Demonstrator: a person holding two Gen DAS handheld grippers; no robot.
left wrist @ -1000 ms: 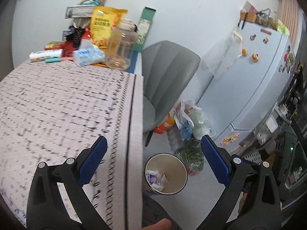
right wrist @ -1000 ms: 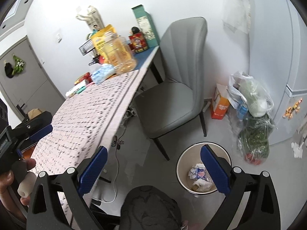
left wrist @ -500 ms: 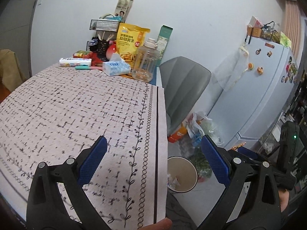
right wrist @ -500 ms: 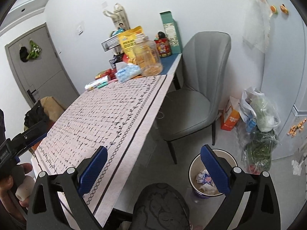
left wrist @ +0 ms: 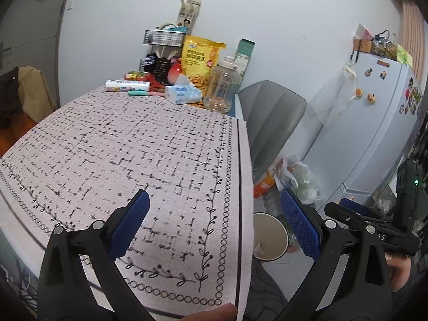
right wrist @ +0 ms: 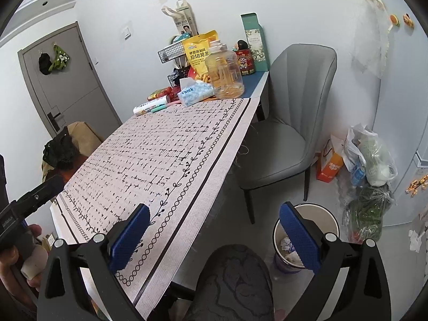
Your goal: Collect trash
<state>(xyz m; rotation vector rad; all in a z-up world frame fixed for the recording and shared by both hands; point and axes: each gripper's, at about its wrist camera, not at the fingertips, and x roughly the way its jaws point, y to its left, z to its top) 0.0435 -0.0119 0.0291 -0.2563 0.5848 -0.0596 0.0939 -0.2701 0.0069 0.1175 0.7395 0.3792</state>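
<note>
A small home dining corner: a cloth-covered table (right wrist: 149, 160) is filling the centre, snacks crowding its far end, a magnet-dotted fridge (left wrist: 374, 123) standing at right.

White walls close in a small room, with a grey door (right wrist: 67, 80) on the left and a light switch (right wrist: 126, 32) beside it. A table under a patterned pink cloth (right wrist: 160, 155) stands against the far wall, a grey upholstered chair (right wrist: 289, 123) tucked just beside it. A pale fridge (left wrist: 374, 123) dotted with magnets stands on the right, on a light grey floor (right wrist: 329, 195).
</note>
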